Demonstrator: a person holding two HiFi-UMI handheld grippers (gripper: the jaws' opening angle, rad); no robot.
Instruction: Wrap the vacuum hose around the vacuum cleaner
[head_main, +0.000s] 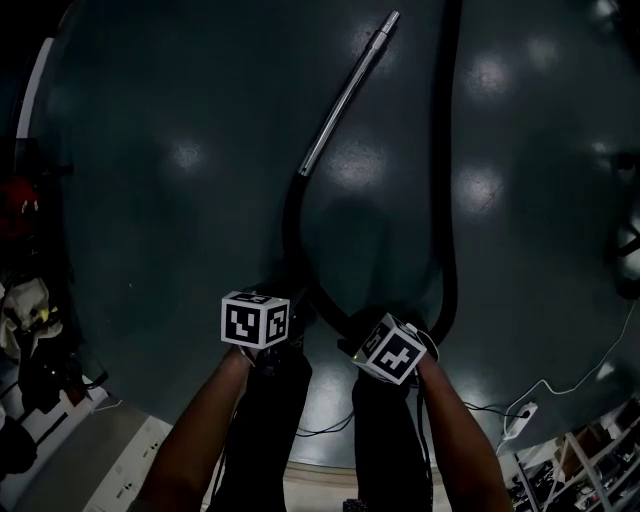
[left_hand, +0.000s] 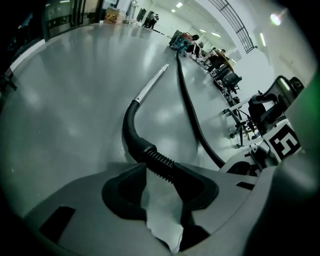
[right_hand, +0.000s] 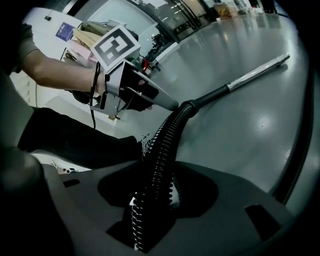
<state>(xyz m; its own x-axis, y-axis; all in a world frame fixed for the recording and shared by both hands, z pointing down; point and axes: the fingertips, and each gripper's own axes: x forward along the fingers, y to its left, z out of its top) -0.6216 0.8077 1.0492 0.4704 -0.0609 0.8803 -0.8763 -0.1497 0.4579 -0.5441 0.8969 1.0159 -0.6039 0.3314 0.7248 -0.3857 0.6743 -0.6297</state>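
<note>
A black vacuum hose (head_main: 447, 250) lies in a long loop on the dark floor. Its curved handle (head_main: 291, 215) joins a metal wand (head_main: 345, 95) that points away. Both grippers are low over the hose's near bend. The left gripper (head_main: 290, 322) (left_hand: 162, 172) is open; the ribbed cuff (left_hand: 159, 164) lies against its right jaw and floor shows beside the left one. The right gripper (head_main: 352, 338) (right_hand: 155, 195) straddles the ribbed hose (right_hand: 162, 150), with slivers of light on either side of it. The vacuum cleaner's body is not in view.
A white cable and power strip (head_main: 522, 414) lie at the lower right. Clutter (head_main: 28, 310) lines the left edge. Desks and office chairs (left_hand: 234, 82) stand along the far right wall. My dark trouser legs (head_main: 270, 420) are below the grippers.
</note>
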